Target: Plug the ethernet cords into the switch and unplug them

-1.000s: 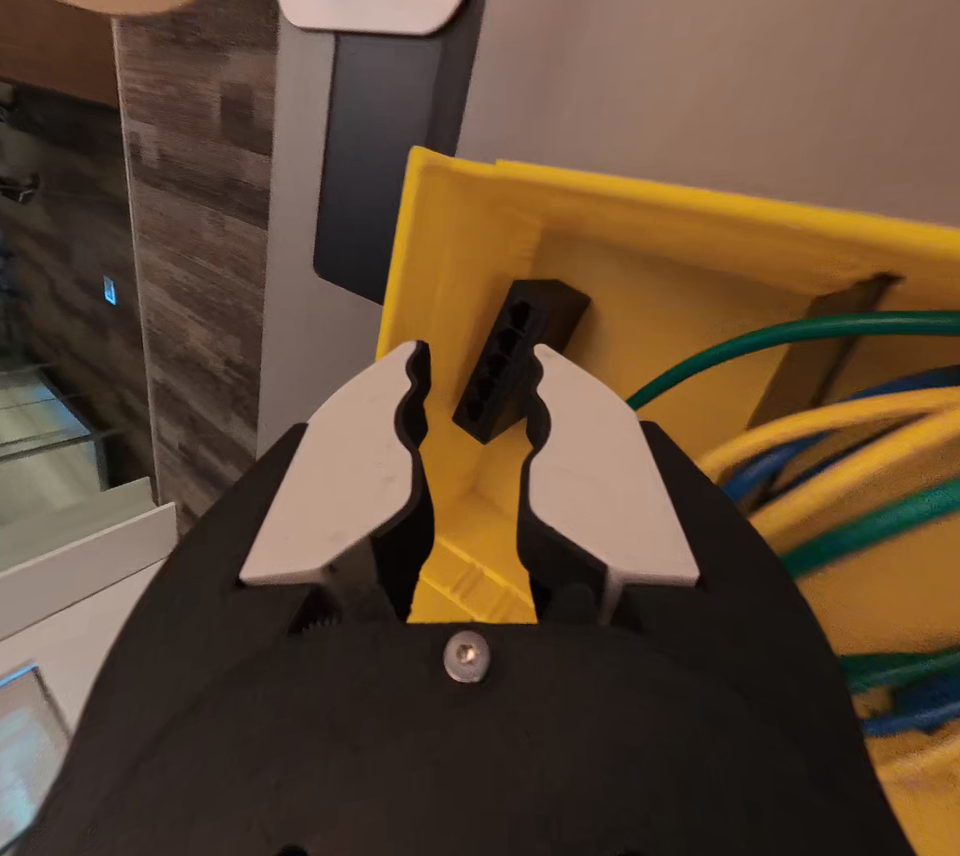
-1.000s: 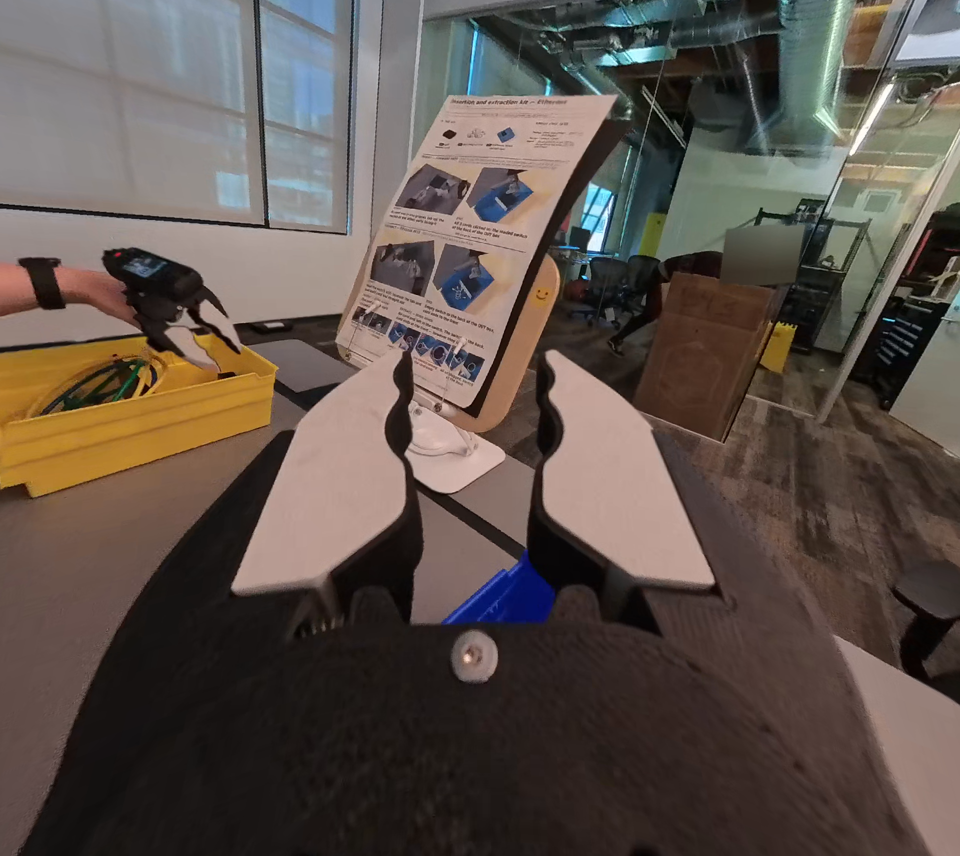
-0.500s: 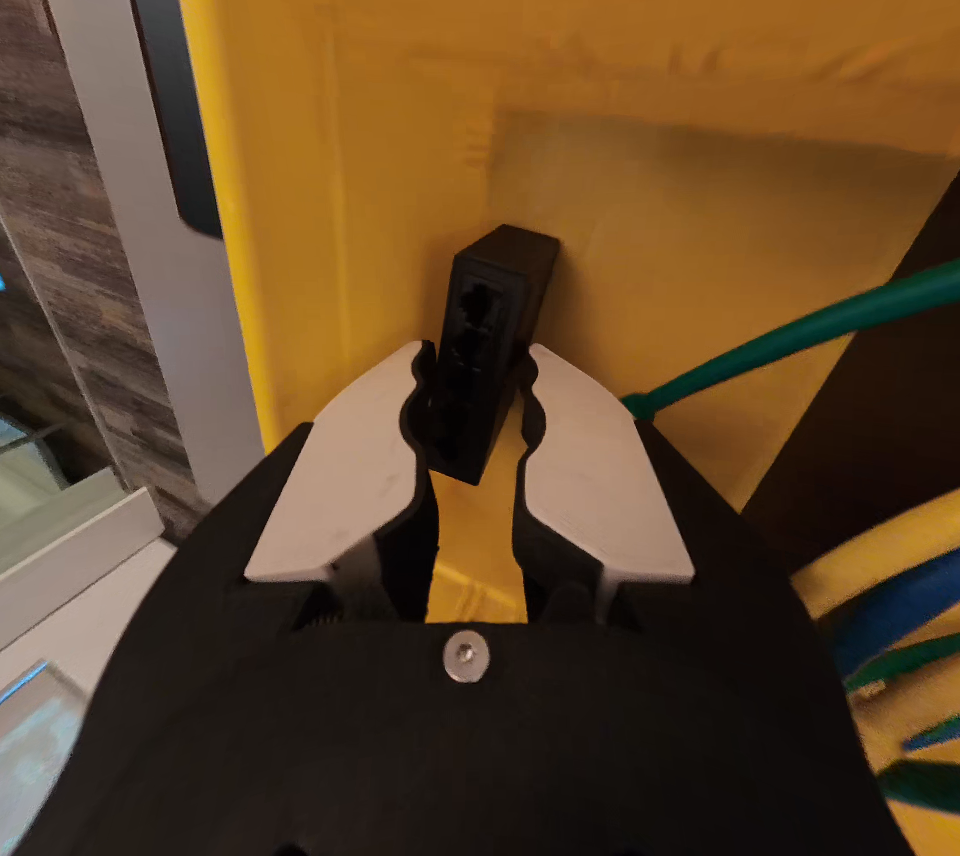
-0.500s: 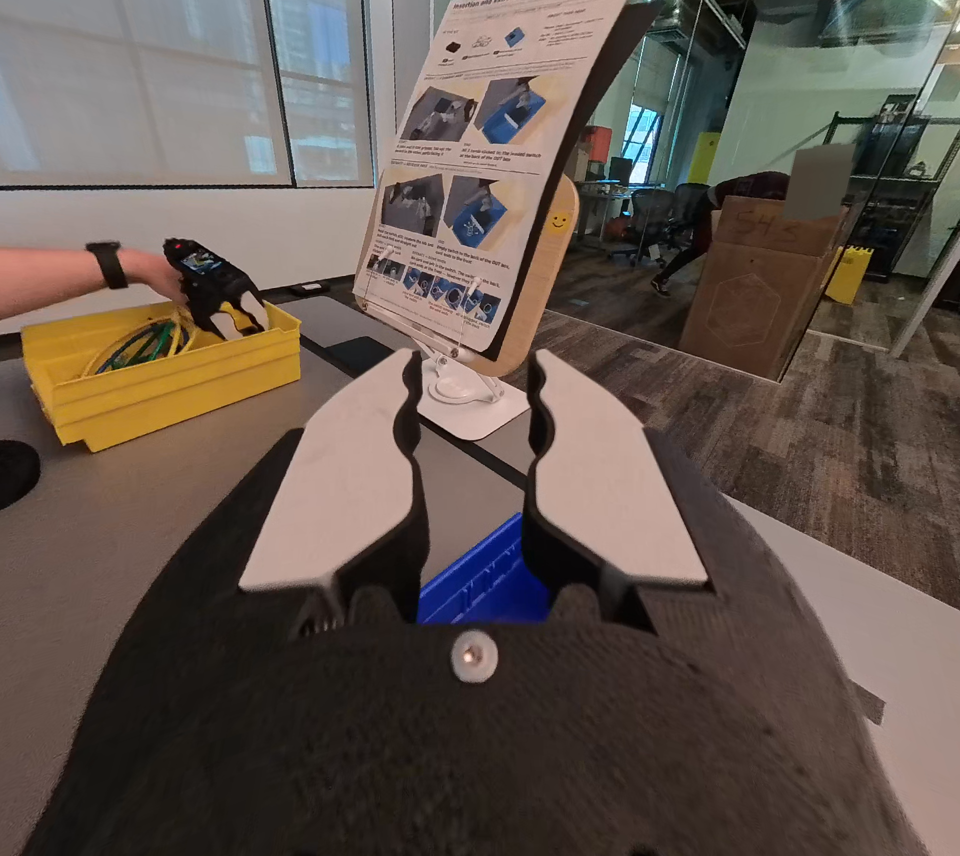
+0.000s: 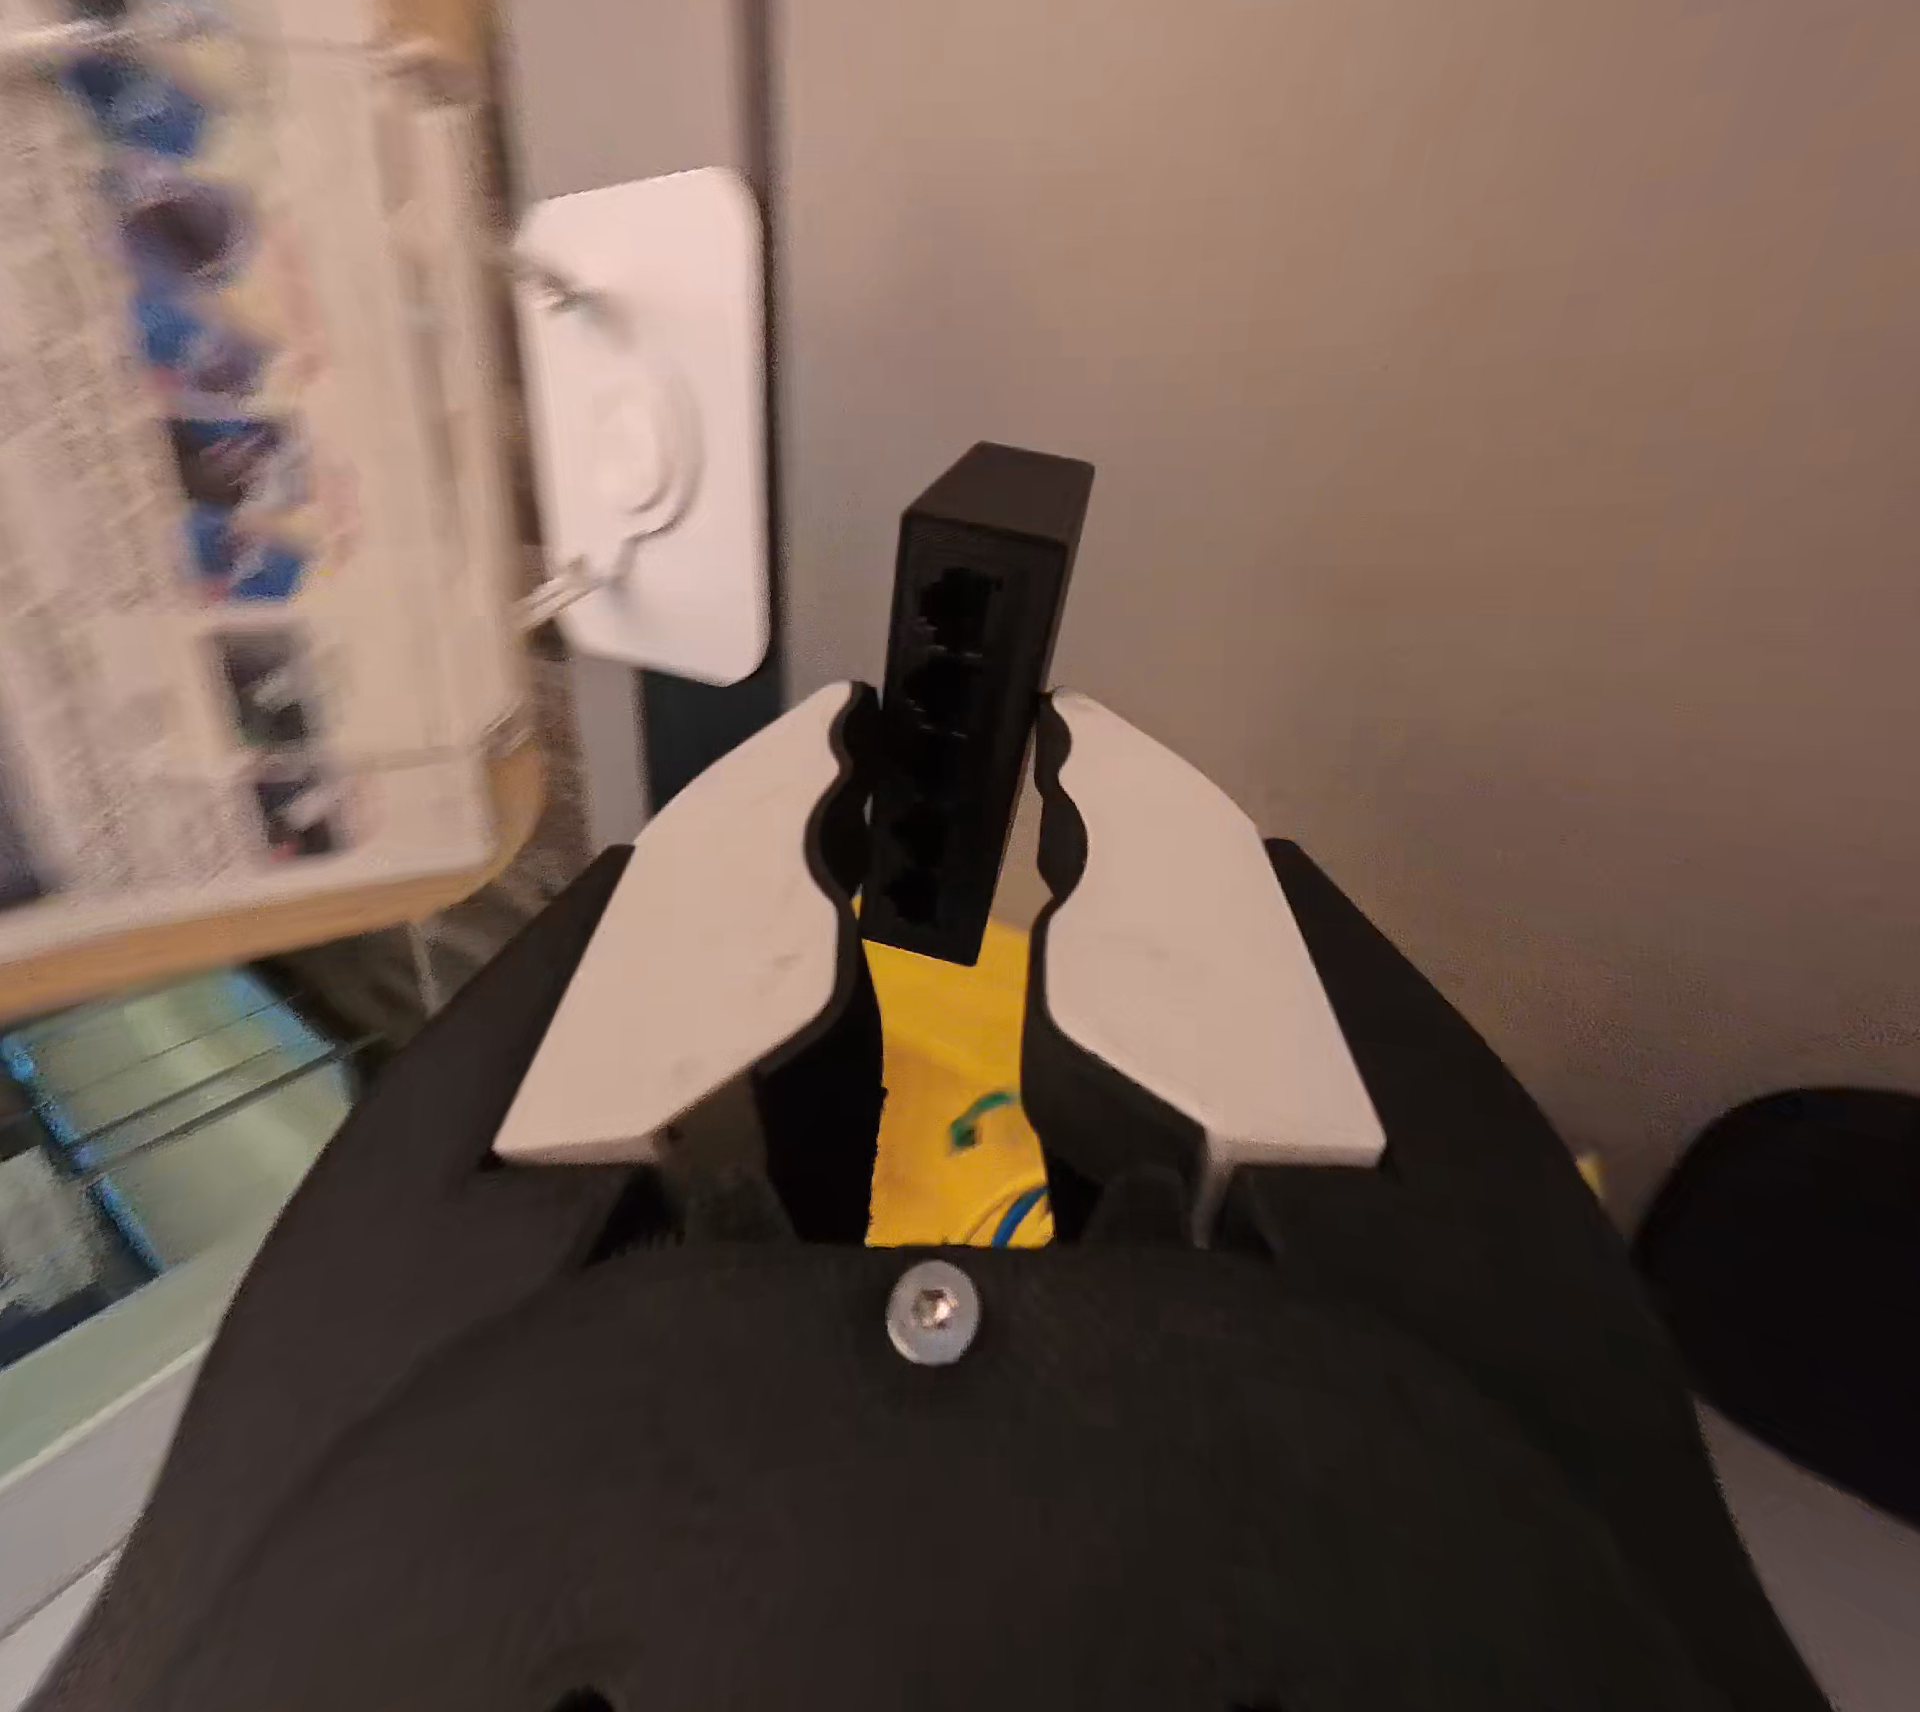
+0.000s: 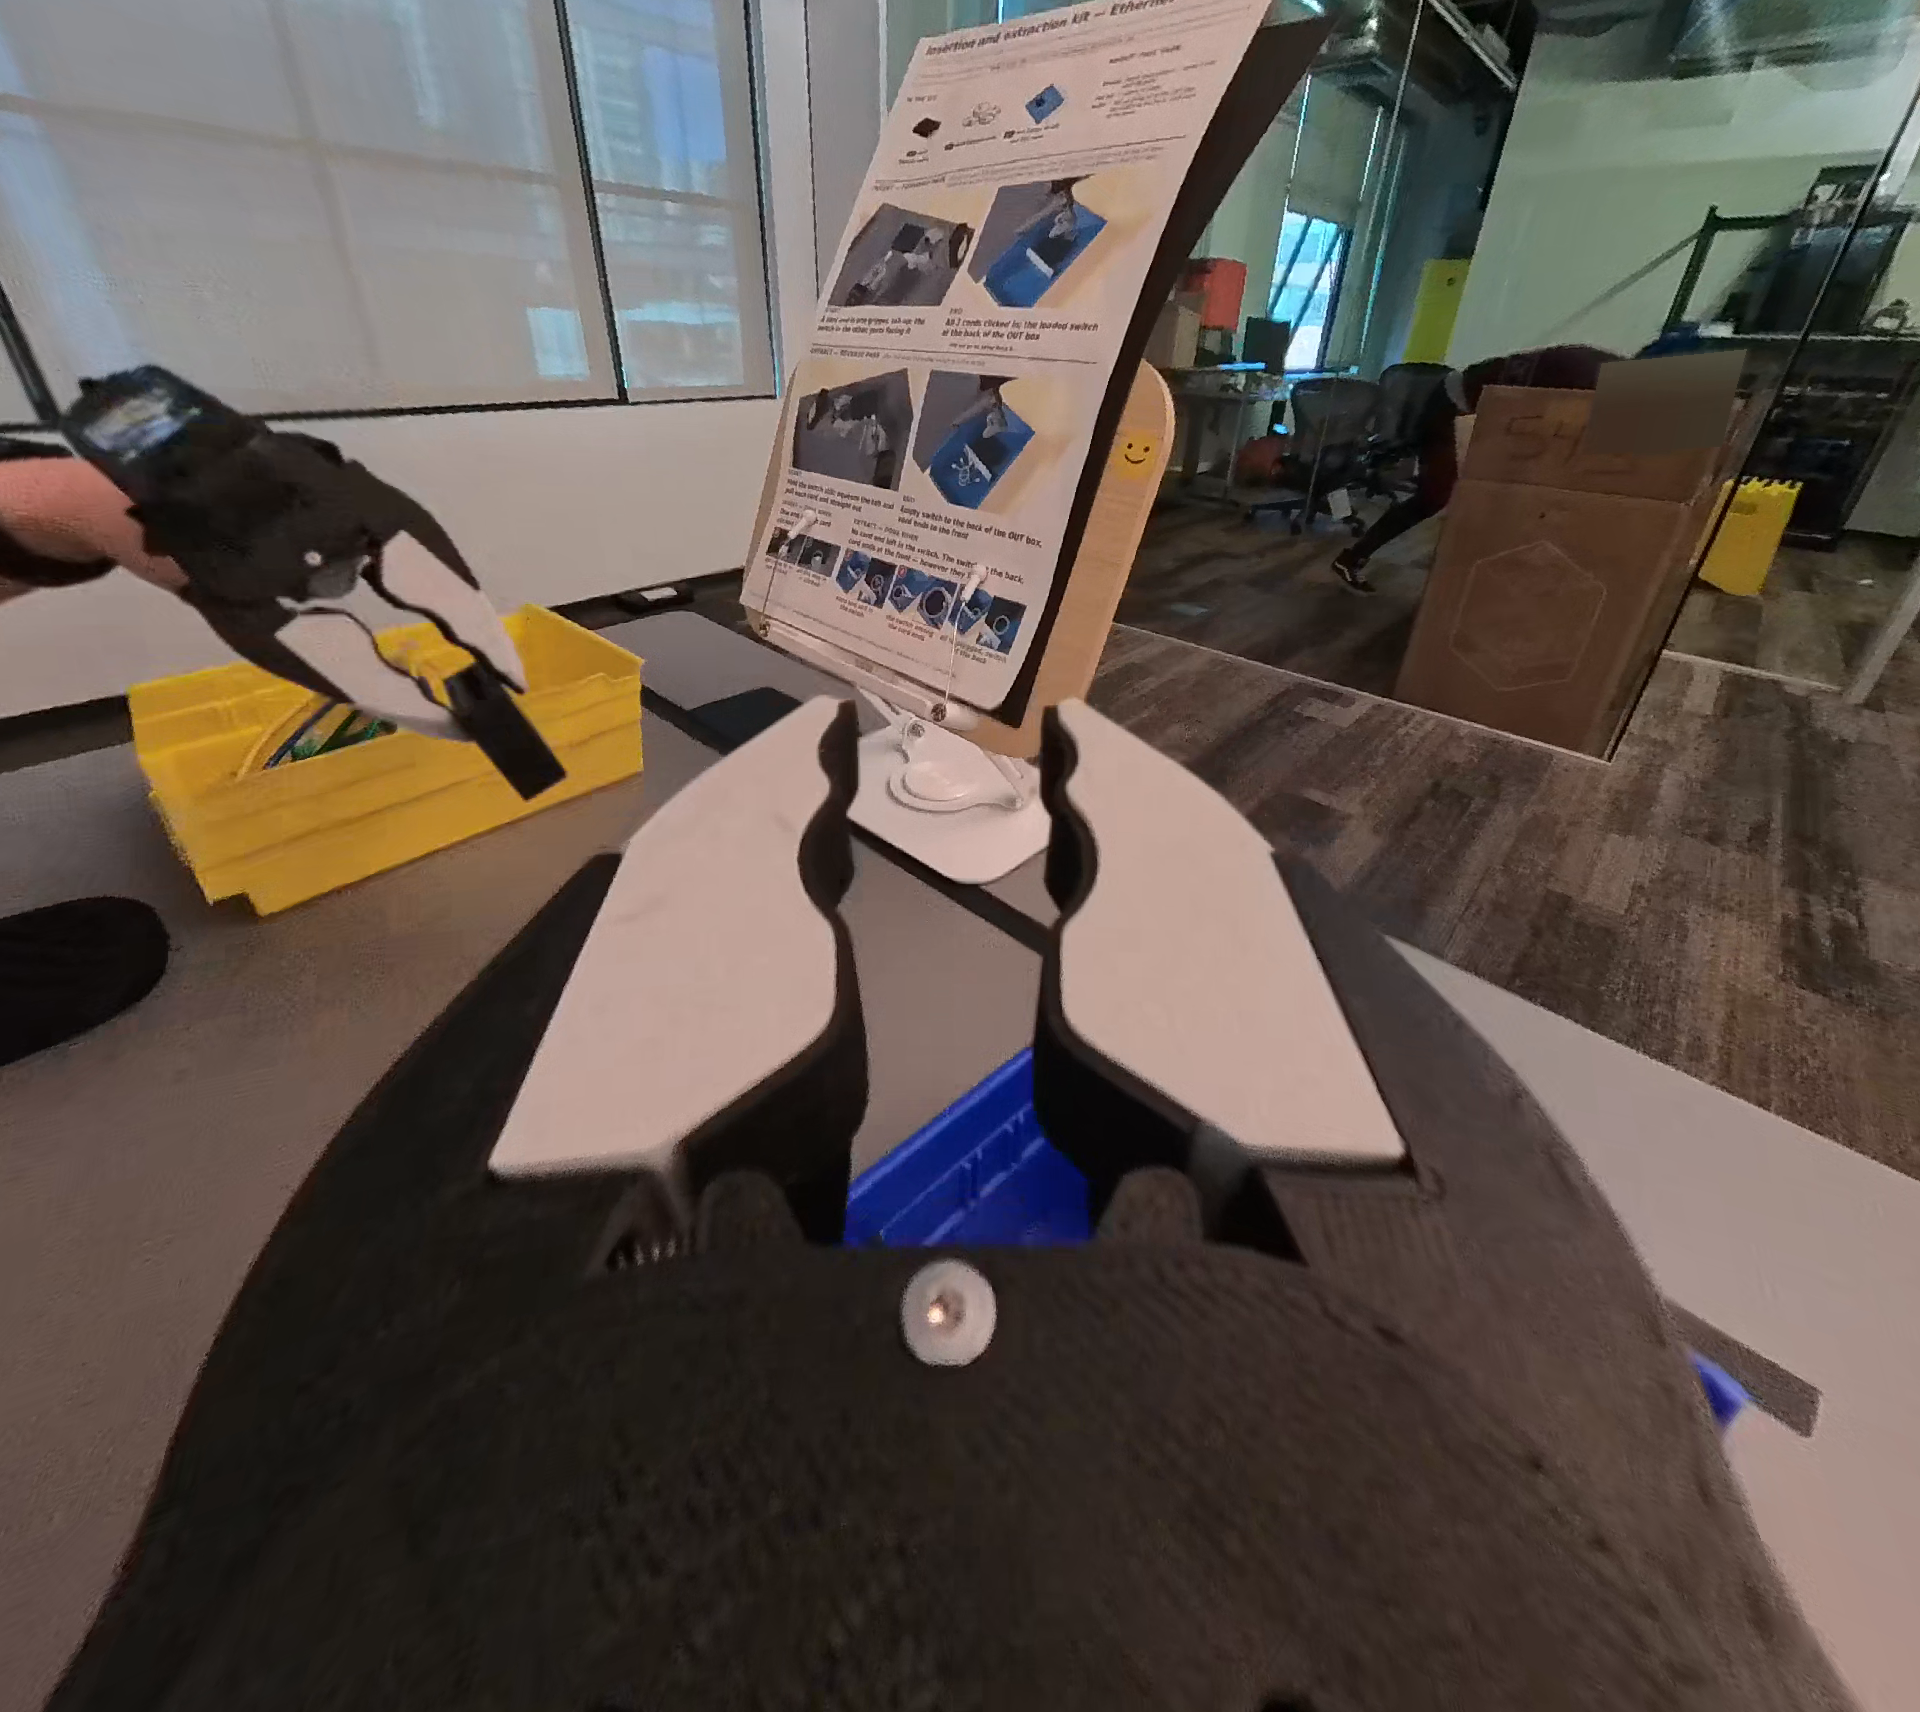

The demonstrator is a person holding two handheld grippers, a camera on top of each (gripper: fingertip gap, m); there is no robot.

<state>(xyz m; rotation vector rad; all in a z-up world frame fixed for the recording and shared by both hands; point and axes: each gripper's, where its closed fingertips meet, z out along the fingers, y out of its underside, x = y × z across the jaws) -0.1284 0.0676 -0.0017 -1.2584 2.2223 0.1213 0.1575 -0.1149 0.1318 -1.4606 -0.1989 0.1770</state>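
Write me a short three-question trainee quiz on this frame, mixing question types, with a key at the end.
1. True or false: the left gripper is shut on the black switch.
2. Multiple choice: in the right wrist view, where is the switch? A) flat on the table B) lifted above the yellow bin C) inside the blue bin
3. Fill in: the right gripper is open and holds ____.

Key:
1. True; both fingers press its sides.
2. B.
3. Nothing; only the table and the blue bin show between its fingers.
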